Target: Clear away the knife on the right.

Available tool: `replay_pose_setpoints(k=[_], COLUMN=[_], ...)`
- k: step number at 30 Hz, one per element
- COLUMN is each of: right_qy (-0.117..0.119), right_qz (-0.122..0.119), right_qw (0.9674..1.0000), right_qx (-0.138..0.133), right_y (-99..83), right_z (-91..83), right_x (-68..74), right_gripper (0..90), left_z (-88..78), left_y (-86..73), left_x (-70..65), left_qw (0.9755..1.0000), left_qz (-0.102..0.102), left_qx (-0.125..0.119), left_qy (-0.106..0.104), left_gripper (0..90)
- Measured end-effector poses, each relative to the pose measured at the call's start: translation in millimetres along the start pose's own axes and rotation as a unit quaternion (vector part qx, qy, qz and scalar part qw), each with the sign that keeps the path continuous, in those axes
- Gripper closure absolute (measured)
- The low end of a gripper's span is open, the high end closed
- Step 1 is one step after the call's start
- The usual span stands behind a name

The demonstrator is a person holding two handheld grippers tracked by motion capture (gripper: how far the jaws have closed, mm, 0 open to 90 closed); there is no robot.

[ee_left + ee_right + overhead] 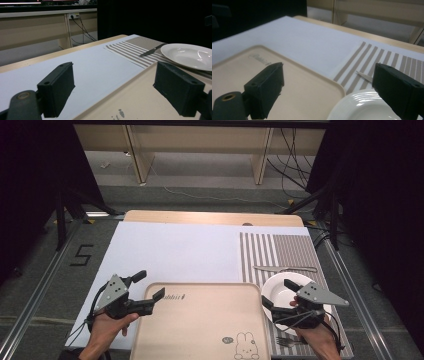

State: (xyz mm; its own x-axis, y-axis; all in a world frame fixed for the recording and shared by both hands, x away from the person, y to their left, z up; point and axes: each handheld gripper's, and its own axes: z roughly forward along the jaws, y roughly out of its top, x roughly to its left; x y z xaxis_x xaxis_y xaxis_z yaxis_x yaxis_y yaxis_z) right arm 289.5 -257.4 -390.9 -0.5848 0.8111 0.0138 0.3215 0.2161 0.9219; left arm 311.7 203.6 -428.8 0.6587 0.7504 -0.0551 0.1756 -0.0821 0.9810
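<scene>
**High view: the plate sits under the right gripper, tray edge under the left**

High view puts the white plate (281,290) on the striped placemat (280,251), its left rim just beside the right edge of the beige tray (200,320). A knife (285,268) lies flat on the mat just beyond the plate, its long axis running across the table from left to right; a fork (286,340) lies on the mat just nearer the person than the plate.

The right gripper (281,294) hangs directly over the plate, jaws spread wide with nothing between them. In the right gripper view one jaw stands over the tray's corner and the other over the plate's far side, so the near rim lies in the gap, slightly low and ahead. That is the relation that counts: the plate is already bracketed by this gripper, and a short drop would likely bring the jaws onto its rim.

The left gripper (148,286) is well apart from the plate, at the tray's far left corner, also spread and empty; in the left gripper view its jaws straddle the tray's edge, one over the white table cover (170,250). The right hand is plainly the nearer to the plate.
</scene>
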Motion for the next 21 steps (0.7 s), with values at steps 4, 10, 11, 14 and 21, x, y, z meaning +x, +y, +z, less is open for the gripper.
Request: replay_pose_setpoints(k=[4,10,11,14,21], right_qy=[0.004,0.021,0.022,0.023,0.015], right_qz=[-0.02,-0.029,-0.03,-0.044,-0.049], right_qw=[0.9994,0.9961,0.9955,0.9922,0.9859], right_qx=[0.027,0.081,0.088,0.114,0.159], right_y=[6.2,20.1,22.9,30.9,41.9], right_z=[3.7,14.4,16.8,24.9,42.5], right_x=[-7.6,-32.4,-36.6,-47.9,-80.2], right_gripper=[12.3,15.2,15.4,15.5,15.9], left_z=[0.3,0.6,0.7,0.8,1.0], left_y=[-0.3,-0.3,-0.4,-0.7,-0.7], left_x=[0.4,0.8,0.9,0.5,0.3], left_qw=[1.0,1.0,1.0,0.9999,0.9999], left_qz=[0.001,0.003,0.003,0.008,0.009], left_qx=[0.001,0.002,0.002,0.004,0.004], left_qy=[0.001,0.003,0.004,0.006,0.003], left_gripper=[15.6,15.6,15.5,15.6,15.6])
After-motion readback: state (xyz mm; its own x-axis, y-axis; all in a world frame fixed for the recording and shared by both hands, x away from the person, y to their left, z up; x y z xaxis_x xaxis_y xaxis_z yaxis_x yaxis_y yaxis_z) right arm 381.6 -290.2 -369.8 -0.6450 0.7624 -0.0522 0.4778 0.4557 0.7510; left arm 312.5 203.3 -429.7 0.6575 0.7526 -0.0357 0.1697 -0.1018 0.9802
